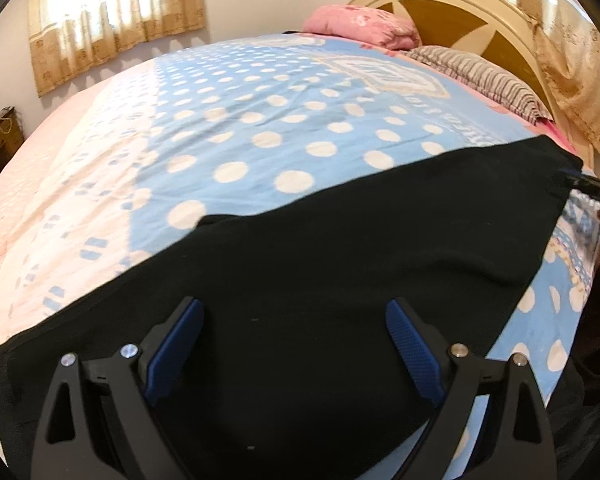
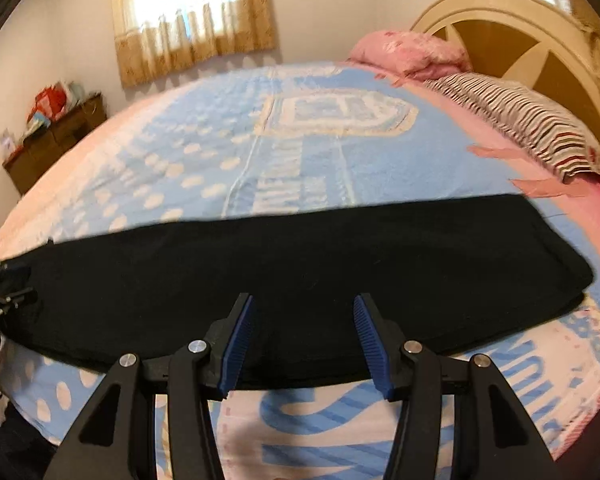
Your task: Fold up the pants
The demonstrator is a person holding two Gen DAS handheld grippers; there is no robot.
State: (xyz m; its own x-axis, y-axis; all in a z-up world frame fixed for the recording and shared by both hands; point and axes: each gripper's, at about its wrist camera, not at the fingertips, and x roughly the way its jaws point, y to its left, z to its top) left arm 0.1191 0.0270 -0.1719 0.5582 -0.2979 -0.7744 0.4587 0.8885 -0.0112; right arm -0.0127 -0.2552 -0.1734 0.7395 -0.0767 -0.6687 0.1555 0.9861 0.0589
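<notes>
Black pants (image 1: 340,272) flat on dotted blanket (image 1: 260,120) – my left gripper (image 1: 294,336) jaws wide, right gripper (image 2: 303,336) parted – both empty over the cloth

pants (image 2: 300,264) on bed (image 2: 300,140) | pillows (image 2: 520,120) behind, by headboard (image 2: 540,40)

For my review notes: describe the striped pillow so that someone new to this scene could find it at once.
Start at the arched cream and brown headboard at the bed's far end. Against its foot lie two pillows side by side: the striped pillow is the nearer one. Its thin dark and pale stripes set it apart from the plain pink pillow and the blue polka-dot blanket.
</notes>
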